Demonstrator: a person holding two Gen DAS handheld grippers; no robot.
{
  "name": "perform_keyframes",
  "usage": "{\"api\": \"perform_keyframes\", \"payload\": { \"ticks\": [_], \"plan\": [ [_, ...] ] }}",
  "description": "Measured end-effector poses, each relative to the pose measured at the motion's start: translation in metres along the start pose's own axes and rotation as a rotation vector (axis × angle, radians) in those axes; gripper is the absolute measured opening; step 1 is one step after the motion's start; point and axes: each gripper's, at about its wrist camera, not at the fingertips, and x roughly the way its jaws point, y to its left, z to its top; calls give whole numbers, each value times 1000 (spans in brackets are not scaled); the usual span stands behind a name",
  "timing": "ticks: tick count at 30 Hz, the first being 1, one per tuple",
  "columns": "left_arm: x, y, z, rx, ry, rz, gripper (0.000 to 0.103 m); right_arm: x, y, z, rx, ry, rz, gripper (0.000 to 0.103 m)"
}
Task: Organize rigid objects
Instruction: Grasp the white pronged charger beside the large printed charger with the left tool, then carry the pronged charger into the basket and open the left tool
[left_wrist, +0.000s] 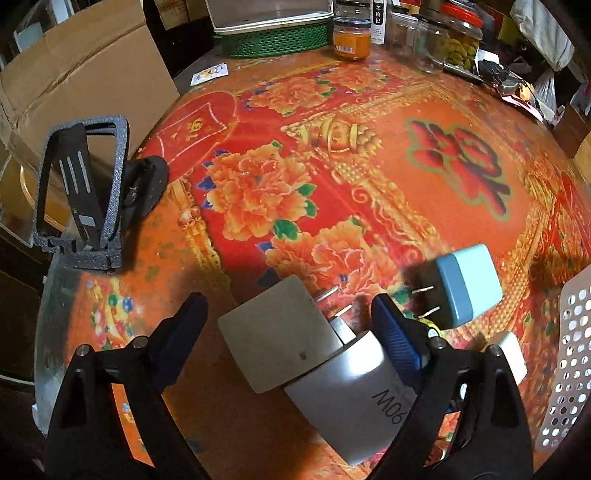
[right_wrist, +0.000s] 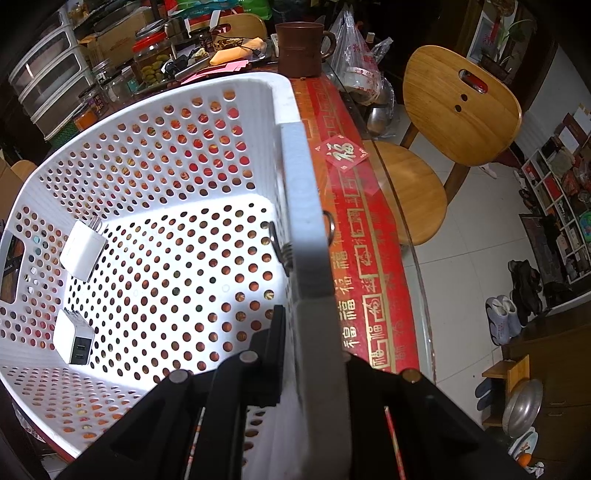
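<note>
In the left wrist view, a flat grey square charger (left_wrist: 280, 332) lies across a larger grey-white charger marked 90W (left_wrist: 351, 398) on the red flowered tablecloth, metal prongs showing beyond them. My left gripper (left_wrist: 288, 306) stands open around both, its blue pads clear of the square one. A light blue charger (left_wrist: 469, 284) and a white one (left_wrist: 511, 352) lie just to the right. In the right wrist view, my right gripper (right_wrist: 314, 332) is shut on the side wall of the white perforated basket (right_wrist: 295, 206). Two white chargers (right_wrist: 83, 251) (right_wrist: 72, 341) lie inside.
A black phone stand (left_wrist: 81, 192) stands at the table's left edge, beside a cardboard box (left_wrist: 74, 74). Jars (left_wrist: 351, 37) and a green tray (left_wrist: 277, 40) line the far side. The basket corner (left_wrist: 572, 369) shows at right. A brown cup (right_wrist: 299, 48) and wooden chair (right_wrist: 461, 110) lie beyond the basket.
</note>
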Motion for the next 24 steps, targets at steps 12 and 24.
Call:
{"api": "perform_keyframes", "payload": {
  "ticks": [12, 24],
  "plan": [
    [2, 7, -3, -35, 18, -32, 79, -1, 1, 0, -3, -1, -4, 8],
    [-24, -1, 0, 28, -51, 23, 67, -1, 1, 1, -5, 0, 0, 8]
  ]
}}
